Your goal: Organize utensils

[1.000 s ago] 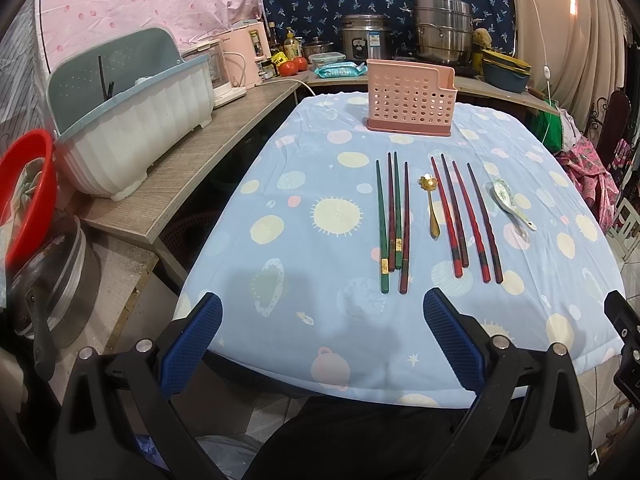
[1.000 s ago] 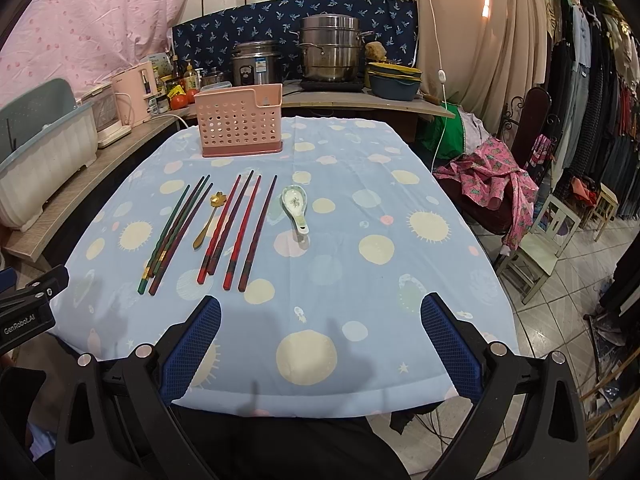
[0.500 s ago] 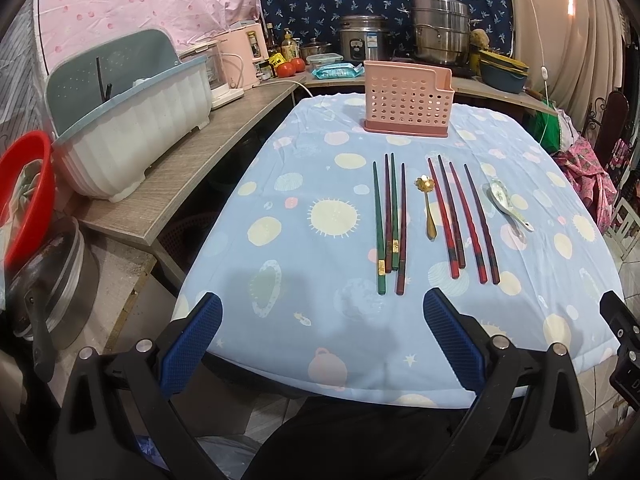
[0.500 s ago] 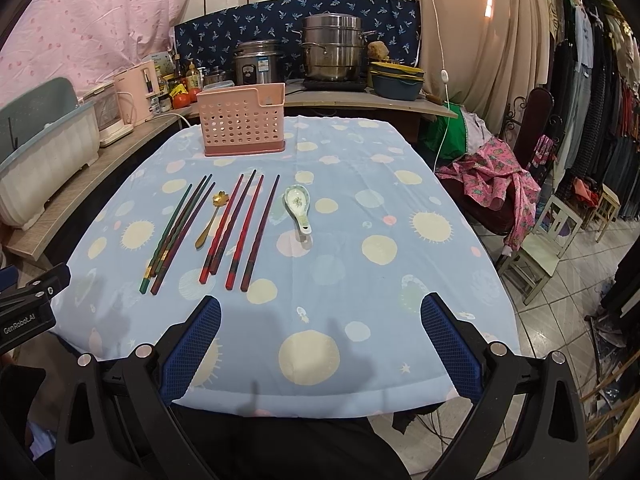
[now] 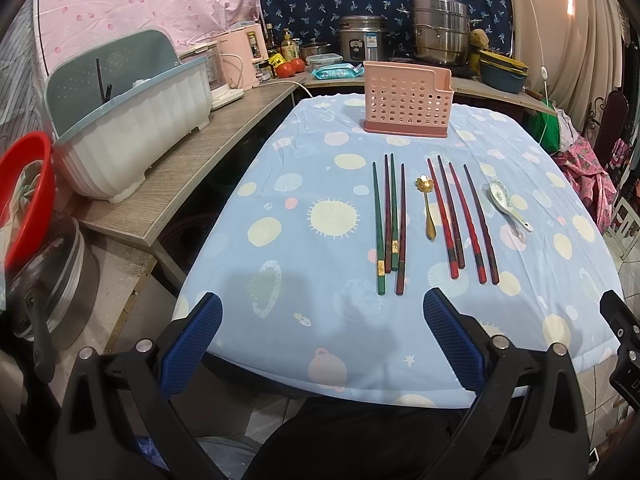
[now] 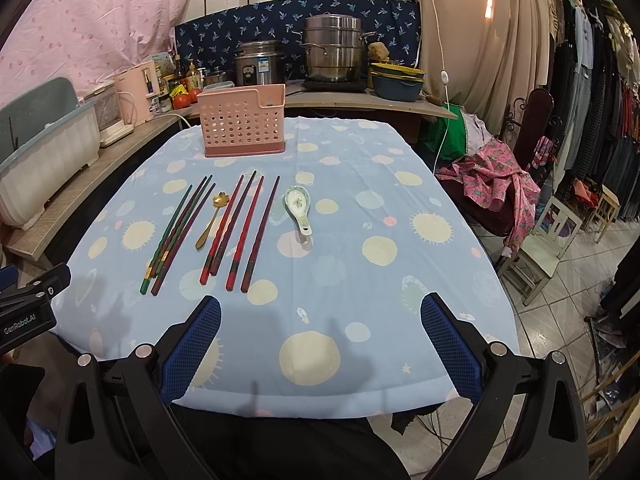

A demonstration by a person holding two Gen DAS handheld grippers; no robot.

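A pink perforated utensil holder (image 5: 407, 99) (image 6: 244, 125) stands at the far end of the blue patterned tablecloth (image 5: 320, 264) (image 6: 360, 280). In front of it lie several green and dark red chopsticks (image 5: 388, 224) (image 6: 176, 232), a gold spoon (image 5: 428, 206) (image 6: 212, 218), several red and black chopsticks (image 5: 460, 216) (image 6: 244, 228) and a white ceramic spoon (image 5: 506, 202) (image 6: 299, 206). My left gripper (image 5: 322, 340) is open and empty over the near table edge. My right gripper (image 6: 320, 340) is open and empty, also over the near edge.
A white dish rack with a grey lid (image 5: 128, 120) sits on the wooden counter (image 5: 180, 176) at left. A red basin (image 5: 24, 196) is at the far left. Pots and a rice cooker (image 6: 260, 62) stand behind the table. Chairs and clothes (image 6: 560, 220) are at right.
Both grippers have crept slightly forward toward the table; the utensils sit a little nearer in both views. Nothing was taken hold of.
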